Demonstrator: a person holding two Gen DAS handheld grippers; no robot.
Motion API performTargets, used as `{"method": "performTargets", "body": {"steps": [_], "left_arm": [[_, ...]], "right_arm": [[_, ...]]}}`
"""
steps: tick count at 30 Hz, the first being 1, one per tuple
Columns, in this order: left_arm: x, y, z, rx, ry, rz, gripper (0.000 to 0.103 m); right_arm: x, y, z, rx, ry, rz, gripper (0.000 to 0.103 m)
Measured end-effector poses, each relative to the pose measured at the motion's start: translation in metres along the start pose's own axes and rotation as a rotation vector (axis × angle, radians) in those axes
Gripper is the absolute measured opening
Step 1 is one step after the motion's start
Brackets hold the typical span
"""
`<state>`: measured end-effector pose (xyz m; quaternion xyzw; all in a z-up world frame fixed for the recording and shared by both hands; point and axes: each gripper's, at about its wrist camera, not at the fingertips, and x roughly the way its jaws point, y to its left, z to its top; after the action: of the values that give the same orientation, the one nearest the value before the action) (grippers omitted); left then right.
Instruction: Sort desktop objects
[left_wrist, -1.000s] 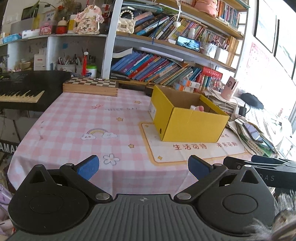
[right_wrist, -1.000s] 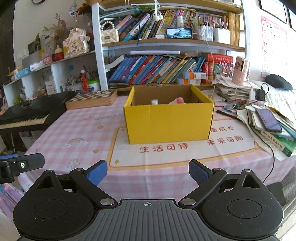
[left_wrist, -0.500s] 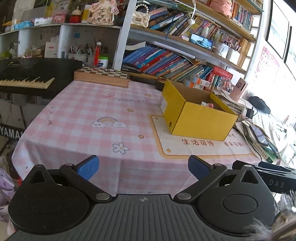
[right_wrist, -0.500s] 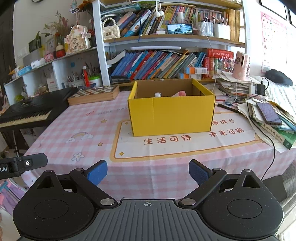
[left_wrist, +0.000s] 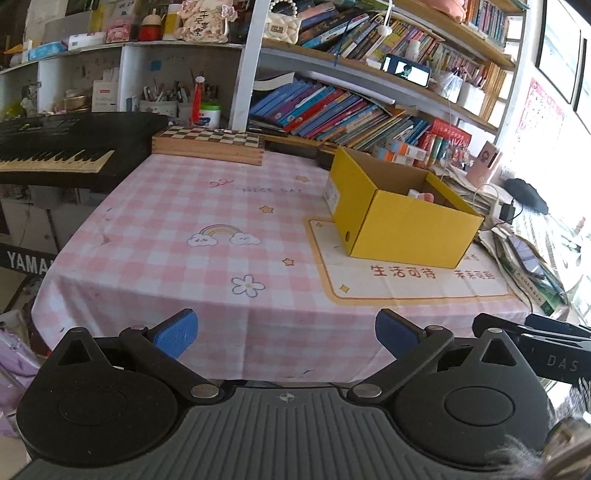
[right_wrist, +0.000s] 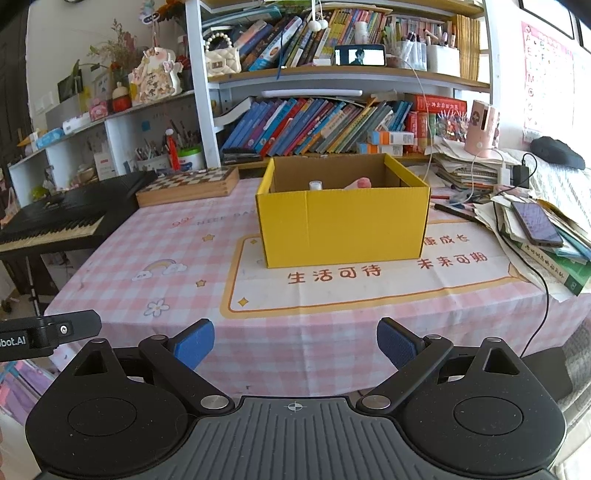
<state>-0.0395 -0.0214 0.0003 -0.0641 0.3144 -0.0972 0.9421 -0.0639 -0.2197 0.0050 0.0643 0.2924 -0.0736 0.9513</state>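
Observation:
An open yellow cardboard box (left_wrist: 402, 221) (right_wrist: 343, 225) stands on the pink checked tablecloth (left_wrist: 207, 236) (right_wrist: 177, 258), on a cream mat with red characters. Inside it, a white cap (right_wrist: 315, 185) and a pink object (right_wrist: 360, 182) poke above the front wall; the other contents are hidden. My left gripper (left_wrist: 286, 332) is open and empty, held back beyond the table's near edge, left of the box. My right gripper (right_wrist: 295, 341) is open and empty too, facing the box front from off the near edge.
A wooden chessboard box (left_wrist: 208, 142) lies at the table's back. A black keyboard (left_wrist: 55, 147) stands to the left. Stacked papers and books with a phone (right_wrist: 535, 223) and a charger cable crowd the right side. Bookshelves rise behind.
Both grippers have drawn back from the table and risen a little; the box looks farther and the table's near edge has come into view. Both stayed open.

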Motion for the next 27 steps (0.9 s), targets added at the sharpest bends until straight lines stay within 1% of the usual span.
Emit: {"method": "performTargets", "body": {"steps": [2, 7, 14, 22, 27], "left_arm": [[0.000, -0.001, 0.000, 0.013, 0.001, 0.018, 0.103], [-0.004, -0.002, -0.001, 0.020, -0.012, -0.029, 0.103], [-0.005, -0.003, -0.003, 0.030, -0.009, -0.056, 0.103], [0.000, 0.004, -0.005, -0.009, 0.021, -0.038, 0.103], [0.002, 0.005, -0.005, -0.007, 0.034, -0.020, 0.103]], "right_arm": [[0.000, 0.000, -0.001, 0.002, 0.002, 0.000, 0.097], [0.000, 0.001, -0.001, 0.001, 0.001, 0.000, 0.097], [-0.001, 0.004, -0.003, -0.005, 0.003, 0.000, 0.097], [0.000, 0.010, -0.005, -0.018, 0.022, 0.005, 0.097], [0.001, 0.011, -0.005, -0.022, 0.034, 0.010, 0.097]]}}
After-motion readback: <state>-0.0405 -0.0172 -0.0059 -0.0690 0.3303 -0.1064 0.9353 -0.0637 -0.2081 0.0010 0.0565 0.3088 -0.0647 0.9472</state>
